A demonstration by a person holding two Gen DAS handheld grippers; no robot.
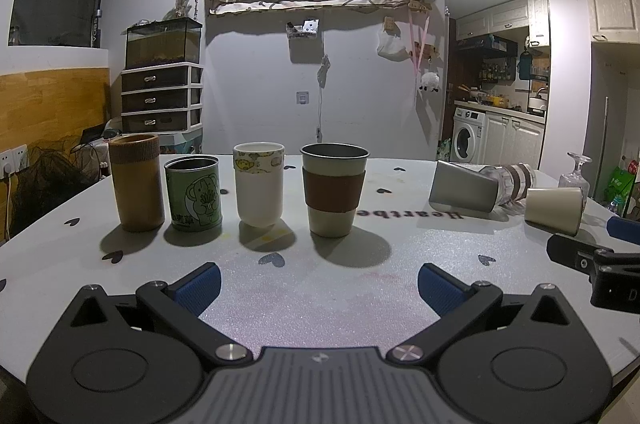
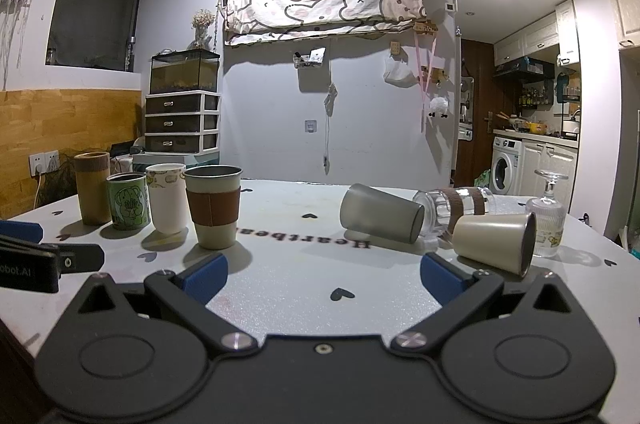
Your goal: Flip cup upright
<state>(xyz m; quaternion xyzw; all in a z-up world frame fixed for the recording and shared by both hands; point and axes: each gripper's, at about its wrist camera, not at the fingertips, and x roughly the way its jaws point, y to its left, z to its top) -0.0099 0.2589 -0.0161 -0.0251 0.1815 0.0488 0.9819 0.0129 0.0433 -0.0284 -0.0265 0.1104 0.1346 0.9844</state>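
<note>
Tapered matte grey cup [image 2: 380, 214] lying sideways, speckled tabletop [image 2: 304, 276]

My left gripper [image 1: 319, 284] hangs low over the white table [image 1: 320, 304], blue pads spread wide with nothing between them. Beyond it four cups stand upright in a row: a brown cylinder cup [image 1: 137, 182] far left, a green elephant tin [image 1: 195, 192], a white cup [image 1: 259, 183], and a sleeved cup [image 1: 333, 189]. To the right a grey cup [image 1: 464, 187], a clear bottle [image 1: 510, 181] and a cream cup [image 1: 554, 209] lie on their sides, near an inverted wine glass [image 1: 575, 173]. My right gripper [image 1: 600, 256] shows at the right edge.
</note>
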